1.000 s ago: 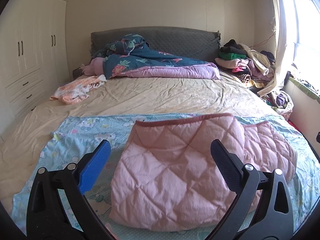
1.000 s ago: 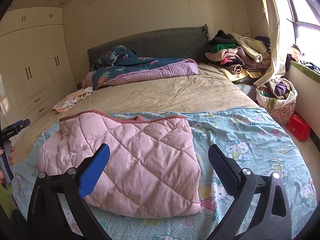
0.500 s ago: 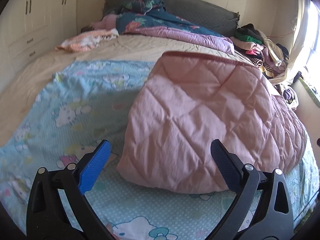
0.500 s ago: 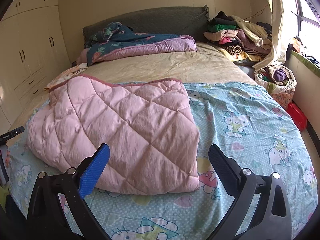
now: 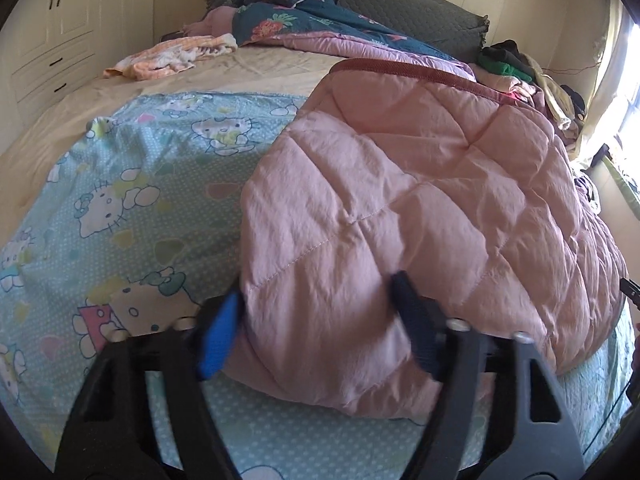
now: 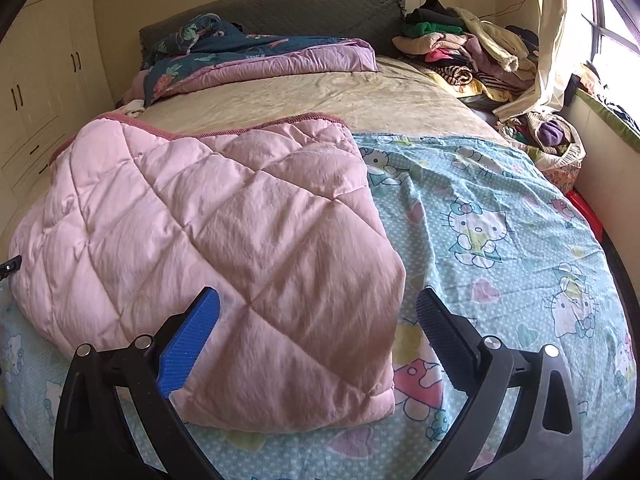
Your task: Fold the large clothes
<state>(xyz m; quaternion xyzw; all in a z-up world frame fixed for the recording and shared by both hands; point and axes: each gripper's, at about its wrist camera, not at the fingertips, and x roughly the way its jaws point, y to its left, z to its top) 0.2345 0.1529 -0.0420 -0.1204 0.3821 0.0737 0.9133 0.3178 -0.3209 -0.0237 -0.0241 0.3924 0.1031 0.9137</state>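
Step in hand, my read: grabbing the near edge for another fold. Pink diamond-quilted padded garment [image 5: 400,200], already folded at least once, lies on the light-blue cartoon-print sheet [image 5: 132,184] at the foot of the bed.

Left gripper [image 5: 320,320]: jaws closing, near-left corner of the quilted garment between them; blurred, firm pinch not confirmed.

Right gripper [image 6: 316,336]: jaws spread wide, straddling the near-right corner, not gripping.

Next likely needs: right gripper closes on its corner, then both lift together and carry the edge towards the maroon-trimmed far hem [image 6: 256,126].
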